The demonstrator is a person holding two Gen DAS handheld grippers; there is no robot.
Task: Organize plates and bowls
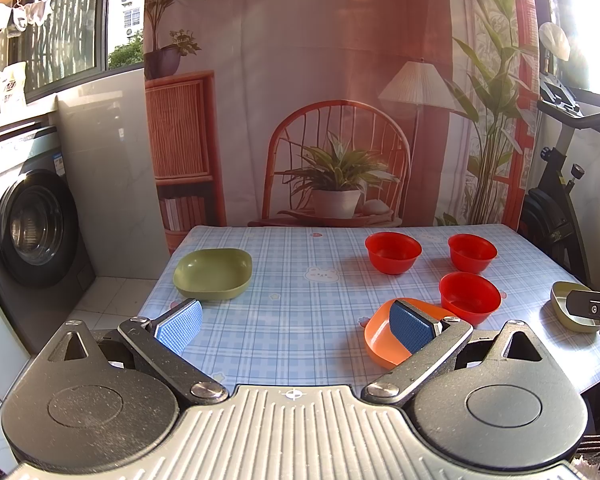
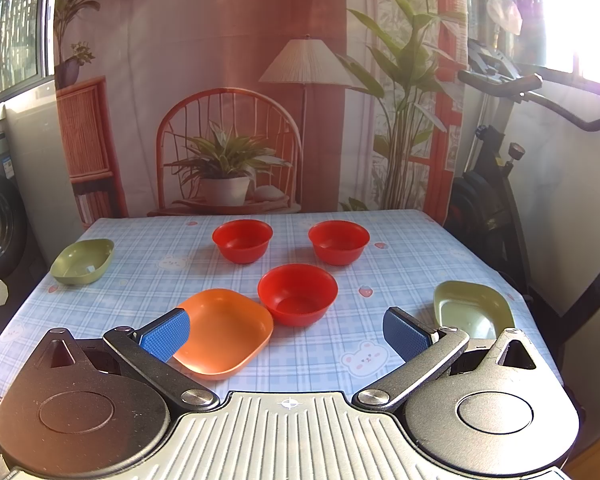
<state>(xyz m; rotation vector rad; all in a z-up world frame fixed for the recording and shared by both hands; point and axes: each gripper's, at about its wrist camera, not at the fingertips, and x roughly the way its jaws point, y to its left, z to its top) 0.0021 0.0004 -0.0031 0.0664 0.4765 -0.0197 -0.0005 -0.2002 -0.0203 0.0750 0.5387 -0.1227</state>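
Three red bowls stand on the checked table: two at the back (image 2: 243,240) (image 2: 339,241) and one nearer (image 2: 297,293). An orange square plate (image 2: 225,330) lies next to the near bowl. One green square plate (image 2: 83,261) sits at the left, another (image 2: 474,312) at the right. My left gripper (image 1: 296,326) is open and empty above the table's near edge, its right pad in front of the orange plate (image 1: 380,336). My right gripper (image 2: 286,336) is open and empty, between the orange plate and the right green plate.
A washing machine (image 1: 32,224) stands left of the table. An exercise bike (image 2: 496,184) stands at the right. A printed backdrop hangs behind the table's far edge (image 2: 260,214). The right gripper's body (image 1: 596,308) shows at the right edge of the left wrist view.
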